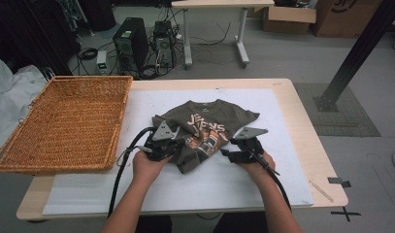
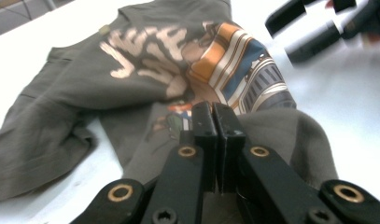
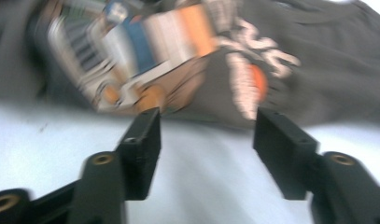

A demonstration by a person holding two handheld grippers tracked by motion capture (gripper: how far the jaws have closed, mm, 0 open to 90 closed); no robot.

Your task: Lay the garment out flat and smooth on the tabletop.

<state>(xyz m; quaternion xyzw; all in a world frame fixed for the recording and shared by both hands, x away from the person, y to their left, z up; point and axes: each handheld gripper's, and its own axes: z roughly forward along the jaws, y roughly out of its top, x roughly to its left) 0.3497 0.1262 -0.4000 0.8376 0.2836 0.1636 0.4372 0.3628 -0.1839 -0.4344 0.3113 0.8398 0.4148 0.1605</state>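
A dark olive t-shirt [image 1: 209, 127] with a pale and orange print lies crumpled on the white mat [image 1: 224, 187] at the table's middle. My left gripper [image 1: 173, 145] is at the shirt's near left edge. In the left gripper view its jaws are pressed together [image 2: 214, 112] with their tips in a raised fold of the t-shirt [image 2: 131, 70]. My right gripper [image 1: 227, 153] is at the shirt's near right edge. In the right gripper view its jaws stand apart [image 3: 206, 126] over the mat, just short of the t-shirt [image 3: 290, 42], with nothing between them. The right gripper [image 2: 313, 28] also shows blurred in the left gripper view.
A shallow wicker basket [image 1: 64, 121] sits on the table's left end, overhanging it. The wooden table edge [image 1: 306, 126] runs along the right of the mat. Beyond the table are a computer tower [image 1: 132, 41], cables, a desk and cardboard boxes.
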